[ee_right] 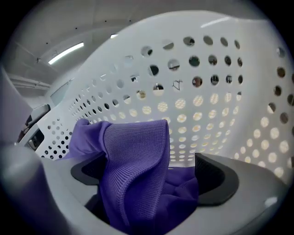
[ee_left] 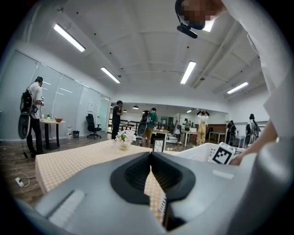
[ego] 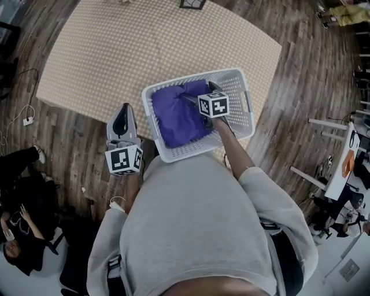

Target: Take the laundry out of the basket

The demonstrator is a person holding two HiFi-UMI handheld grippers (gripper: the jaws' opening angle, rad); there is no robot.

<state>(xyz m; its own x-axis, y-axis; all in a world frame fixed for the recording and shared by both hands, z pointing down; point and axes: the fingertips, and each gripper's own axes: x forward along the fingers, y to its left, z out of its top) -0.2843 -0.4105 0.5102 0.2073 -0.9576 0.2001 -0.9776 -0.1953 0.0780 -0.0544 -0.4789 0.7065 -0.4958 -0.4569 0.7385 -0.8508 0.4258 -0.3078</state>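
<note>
A white perforated laundry basket point(ego: 243, 81) stands on the near edge of a table with a checked cloth point(ego: 144, 40). A purple knit garment point(ego: 176, 113) fills its left half. My right gripper point(ego: 196, 99) reaches down into the basket. In the right gripper view its jaws point(ee_right: 151, 170) stand wide apart, with a raised fold of the purple garment point(ee_right: 133, 160) between them and the basket wall point(ee_right: 206, 105) behind; the right pad is bare. My left gripper point(ego: 123, 110) hangs left of the basket, shut and empty point(ee_left: 150, 158), pointing across the table.
A vase of flowers point(ee_left: 124, 137) and a small frame point(ego: 192, 4) stand at the table's far side. A seated person point(ego: 20, 231) and a cable with a socket point(ego: 28, 120) are on the floor at left. White desks point(ego: 341, 167) stand at right.
</note>
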